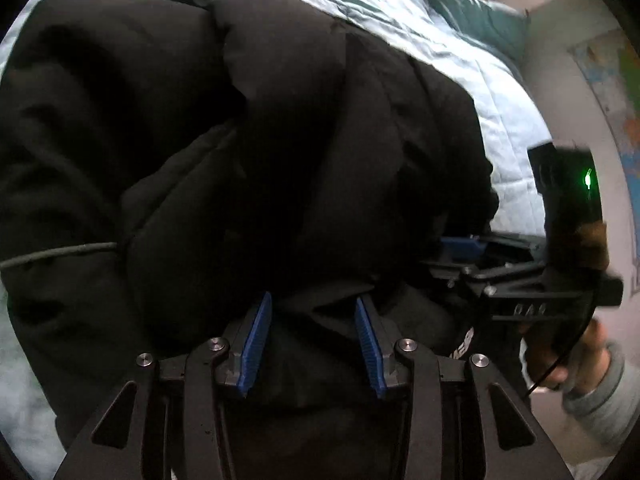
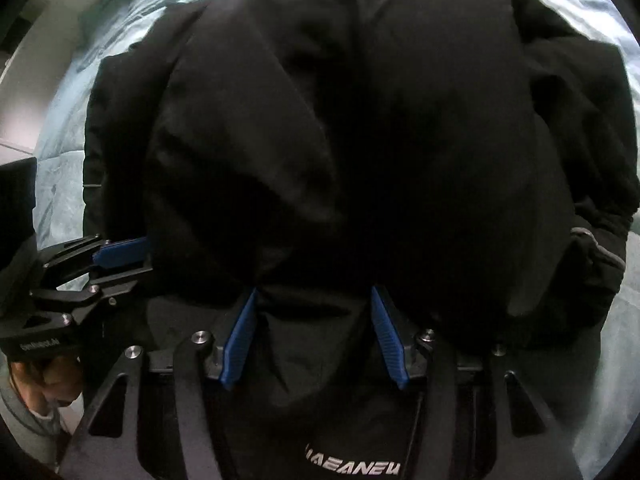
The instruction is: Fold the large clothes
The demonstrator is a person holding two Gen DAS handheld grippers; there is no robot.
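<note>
A bulky black padded jacket (image 1: 248,152) is heaped on a bed covered by a pale blue quilt (image 1: 500,112). Against the jacket's near edge, the left gripper (image 1: 314,308) and right gripper (image 2: 314,300) are held with blue-padded fingers (image 1: 256,340) apart, black fabric lying between them.

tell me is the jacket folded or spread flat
Folded, or at least bunched: the jacket sits in a thick, rounded heap on the quilt, layers overlapping rather than lying flat.

Black jacket (image 1: 240,140) on blue-quilted bed (image 1: 480,92)
</note>
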